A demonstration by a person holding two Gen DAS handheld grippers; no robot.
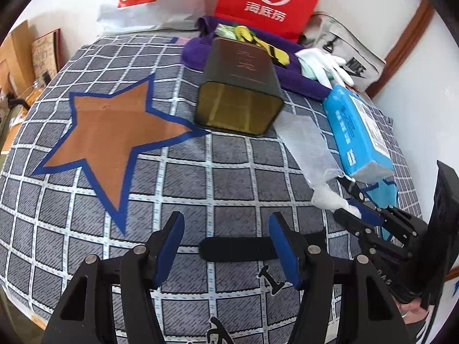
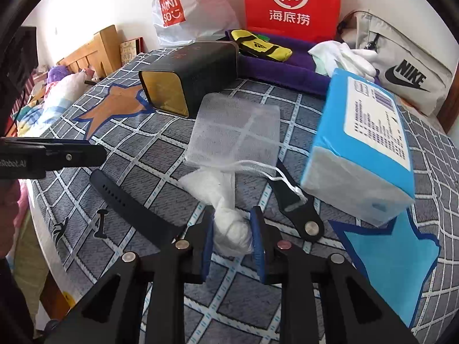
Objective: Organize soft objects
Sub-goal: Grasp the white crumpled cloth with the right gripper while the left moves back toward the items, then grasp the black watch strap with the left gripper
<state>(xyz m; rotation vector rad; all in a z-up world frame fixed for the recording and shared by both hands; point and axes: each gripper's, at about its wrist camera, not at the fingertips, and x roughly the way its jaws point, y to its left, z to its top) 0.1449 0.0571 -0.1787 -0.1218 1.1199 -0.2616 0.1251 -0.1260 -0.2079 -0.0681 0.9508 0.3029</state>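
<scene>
White mesh bag (image 2: 235,137) | long axis runs away from right tool (image 2: 232,235), which pinches its bunched end | left tool (image 1: 226,246) spread

Left tongs (image 1: 226,248): jaws apart, nothing between them, over the bed (image 1: 229,177).
Strap (image 1: 238,248): black, flat on the bed between the blue pads.
Right tongs (image 1: 354,210): at right, tips on the white wad (image 1: 327,197) of the mesh bag (image 1: 307,140); contact not clear.
Tin (image 1: 241,91): dark, on its side, open end toward camera.
Tissue pack (image 1: 358,132): blue, just right of the mesh bag.
Towel (image 1: 298,80): purple, behind the tin.
</scene>
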